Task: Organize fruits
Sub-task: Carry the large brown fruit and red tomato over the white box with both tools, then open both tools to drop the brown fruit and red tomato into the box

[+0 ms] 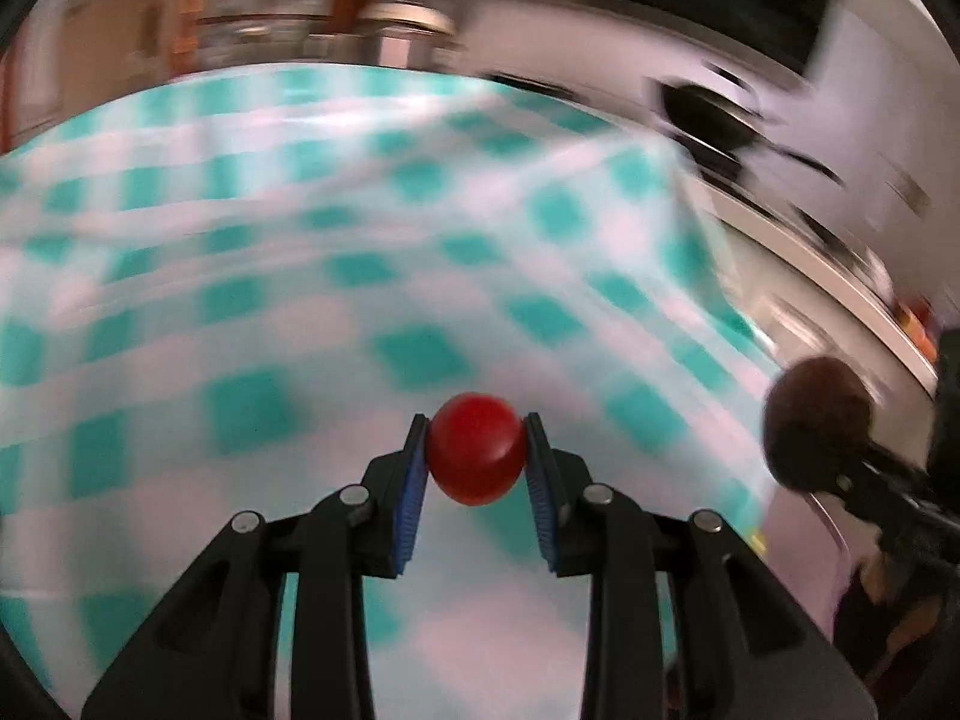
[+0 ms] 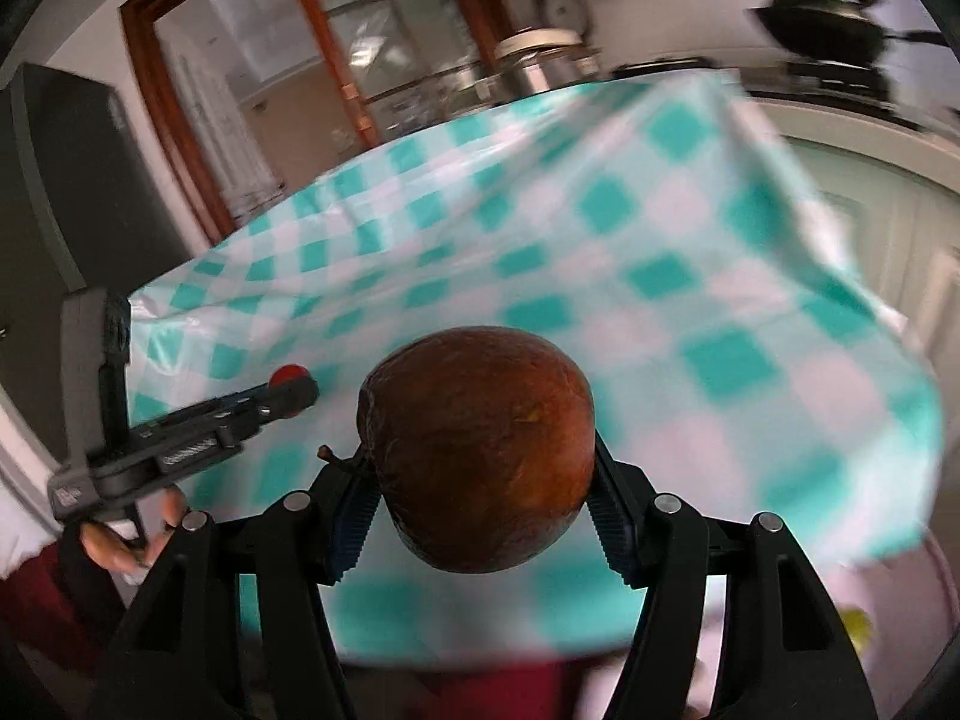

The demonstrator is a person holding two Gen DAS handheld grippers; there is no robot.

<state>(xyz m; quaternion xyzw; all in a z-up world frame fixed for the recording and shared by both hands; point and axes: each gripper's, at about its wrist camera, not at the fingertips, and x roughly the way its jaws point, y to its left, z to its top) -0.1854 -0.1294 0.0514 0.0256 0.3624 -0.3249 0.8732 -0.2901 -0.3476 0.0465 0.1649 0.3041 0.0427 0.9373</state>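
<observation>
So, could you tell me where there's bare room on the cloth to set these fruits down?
The checked cloth looks bare ahead of both fruits, out to its far edge. Only the strip between the tomato and the brown fruit is tight.

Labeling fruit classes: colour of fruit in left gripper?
Red fruit, clearest in the left wrist view.

— What room is left over the teal-and-white checked tablecloth (image 2: 600,252)?

— Its middle and far edge are seen bare; passage there is unhindered.

— And what stands in the way?

— Beyond the far edge, glass jars (image 2: 540,63) are ranged. Near the front edge, space is taken by the left gripper (image 1: 476,447) and right gripper (image 2: 480,462), both loaded.
</observation>
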